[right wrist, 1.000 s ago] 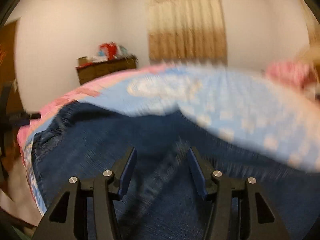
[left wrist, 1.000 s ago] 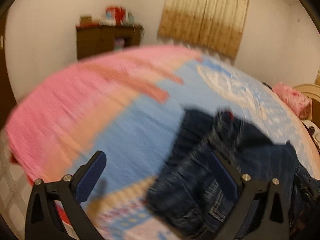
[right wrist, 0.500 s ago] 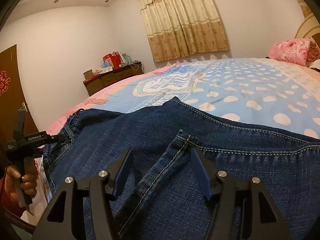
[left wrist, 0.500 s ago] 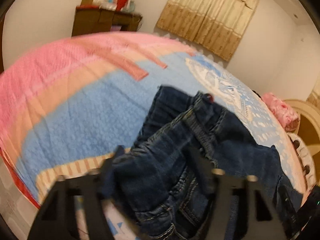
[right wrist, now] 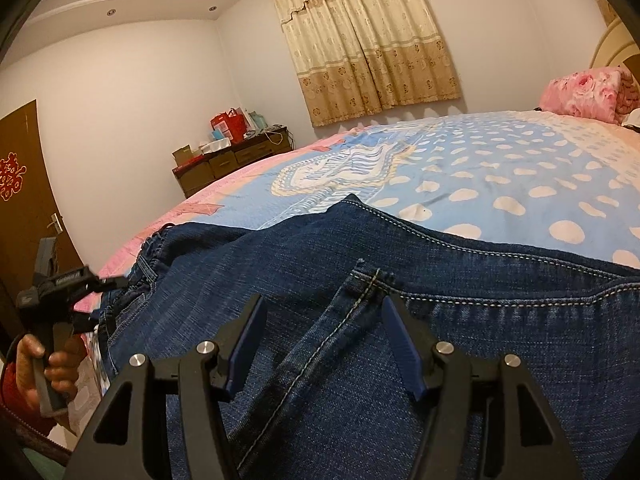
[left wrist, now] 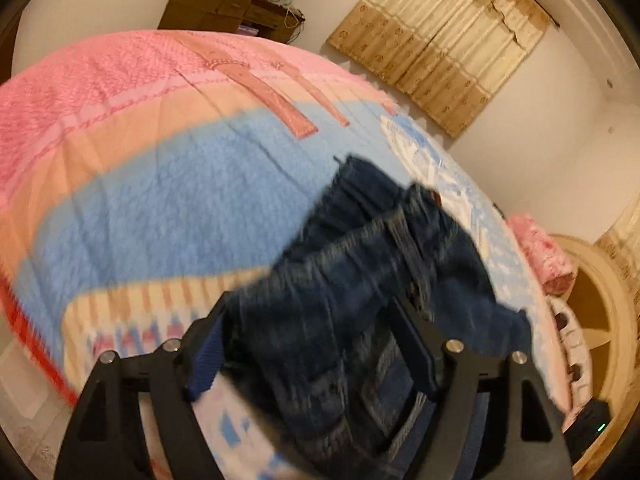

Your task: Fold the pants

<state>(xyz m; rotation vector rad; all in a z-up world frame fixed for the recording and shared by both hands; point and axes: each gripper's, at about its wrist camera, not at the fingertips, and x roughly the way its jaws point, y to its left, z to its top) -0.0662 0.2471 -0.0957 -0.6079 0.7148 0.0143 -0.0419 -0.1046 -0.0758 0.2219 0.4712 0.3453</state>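
- Left hand-held gripper point(left wrist: 316, 344), jaws opening, straddles the bunched waistband of the dark blue denim pants point(left wrist: 360, 280); seize it squarely.
- Right hand-held gripper point(right wrist: 324, 344) stands spread over the seam at lower centre; pinch both layers.

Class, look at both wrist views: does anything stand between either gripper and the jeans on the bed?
Nothing visible does. The jeans lie directly under the right gripper, denim between its fingers. The left gripper is opening, with the bunched waistband between its fingers. Only the bedspread surrounds them.
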